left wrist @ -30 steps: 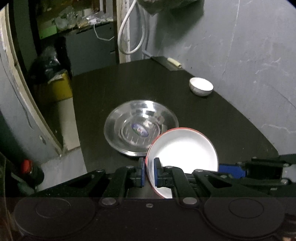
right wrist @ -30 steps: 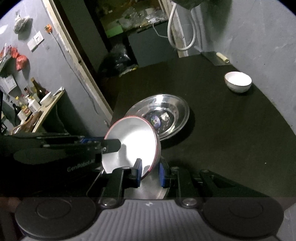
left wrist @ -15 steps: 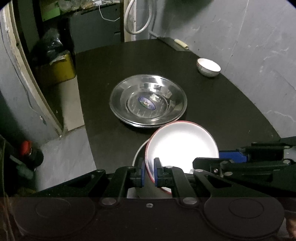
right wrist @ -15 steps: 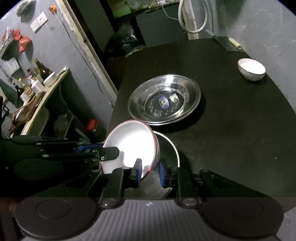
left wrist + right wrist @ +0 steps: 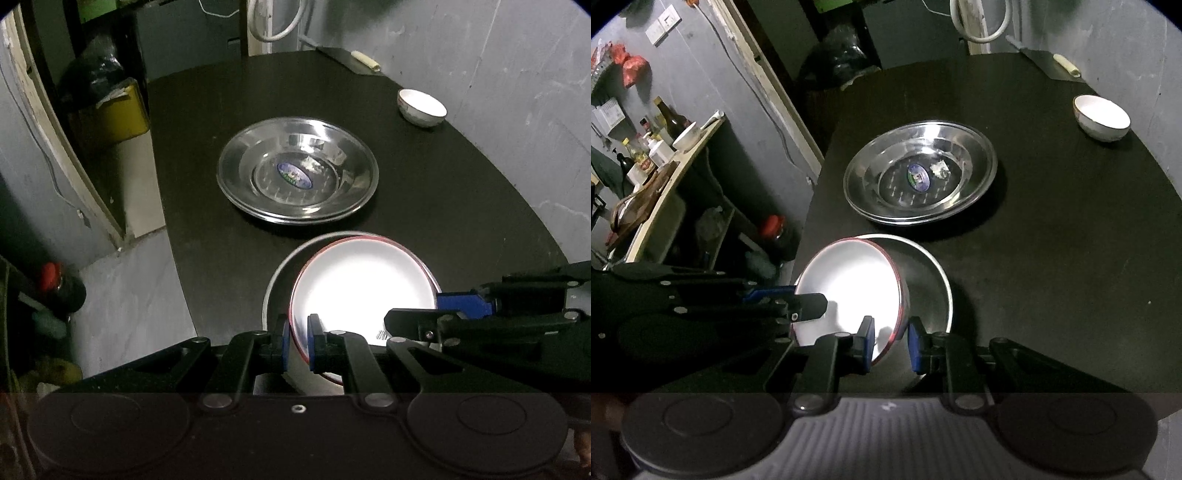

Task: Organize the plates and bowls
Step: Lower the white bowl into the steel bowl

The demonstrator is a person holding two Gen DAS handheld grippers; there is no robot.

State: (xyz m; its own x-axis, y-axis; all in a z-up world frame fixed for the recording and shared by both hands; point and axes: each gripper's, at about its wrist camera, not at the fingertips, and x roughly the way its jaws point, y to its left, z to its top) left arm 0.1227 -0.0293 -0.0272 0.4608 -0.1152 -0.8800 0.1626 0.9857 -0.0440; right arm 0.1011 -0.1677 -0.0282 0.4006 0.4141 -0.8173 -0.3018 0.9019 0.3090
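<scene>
A white bowl with a red rim [image 5: 362,291] [image 5: 849,284] hangs tilted over a wider steel bowl [image 5: 280,273] [image 5: 934,280] near the table's front edge. Whether the two touch I cannot tell. My left gripper [image 5: 298,343] is shut on the white bowl's near rim, and in the right wrist view it [image 5: 809,306] comes in from the left. My right gripper [image 5: 891,343] is shut on the bowl's other rim and shows at the right [image 5: 461,310] of the left wrist view. Stacked steel plates [image 5: 297,173] [image 5: 919,173] lie mid-table. A small white bowl [image 5: 421,107] [image 5: 1100,118] stands far right.
The dark table [image 5: 443,206] ends in a curved left edge, with floor and a yellow bin [image 5: 122,110] beyond it. A red-capped bottle [image 5: 774,225] and a shelf of bottles [image 5: 657,147] stand left. A grey wall [image 5: 517,92] borders the right. A pale-handled tool [image 5: 365,61] lies at the far end.
Both grippers have come down with the white bowl and tipped further downward. The steel bowl beneath has come into fuller view. The plates and the small bowl have not moved.
</scene>
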